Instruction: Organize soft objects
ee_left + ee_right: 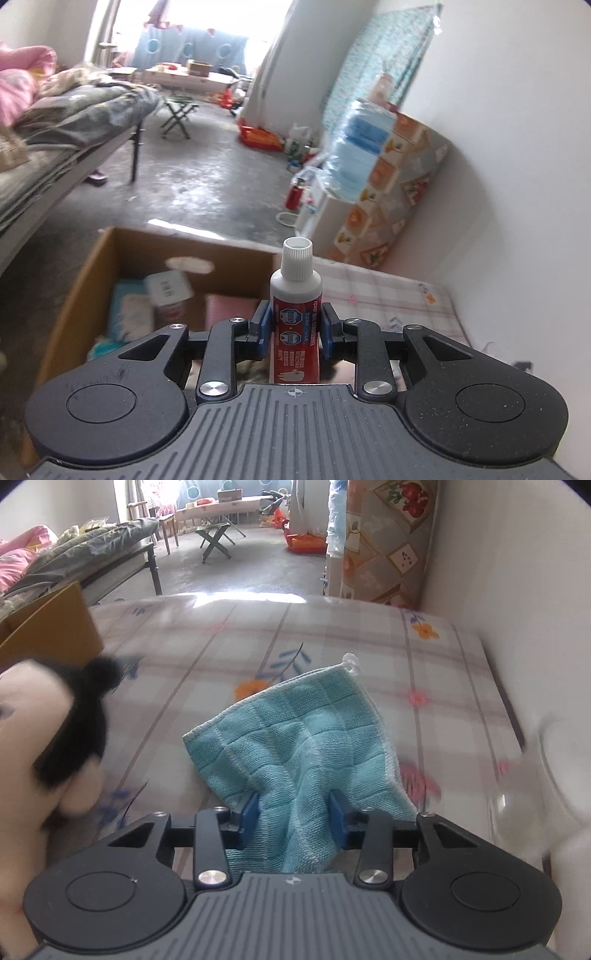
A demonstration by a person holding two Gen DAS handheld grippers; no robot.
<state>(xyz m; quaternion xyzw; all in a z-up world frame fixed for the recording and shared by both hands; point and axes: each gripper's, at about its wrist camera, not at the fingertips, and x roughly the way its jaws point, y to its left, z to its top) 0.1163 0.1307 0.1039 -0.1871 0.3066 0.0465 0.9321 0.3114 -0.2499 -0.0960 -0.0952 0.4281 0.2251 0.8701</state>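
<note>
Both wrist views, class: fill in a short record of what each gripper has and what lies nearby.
left gripper: shut on red-and-white toothpaste tube, cap pointing away
below left: open cardboard box, packets inside
right gripper: pinching bunched teal checked cloth
surface: floral checked tablecloth
beside cloth: plush toy, black hair

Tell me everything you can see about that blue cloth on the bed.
The cloth is a small teal-blue square towel, soft and ribbed, woven in a grid of raised squares with a paler stitched edge and a white hanging loop at its far corner. It lies crumpled on the flowered checked bedsheet. Its near part is bunched up between the two blue fingers of the right gripper, which pinch it.
</note>
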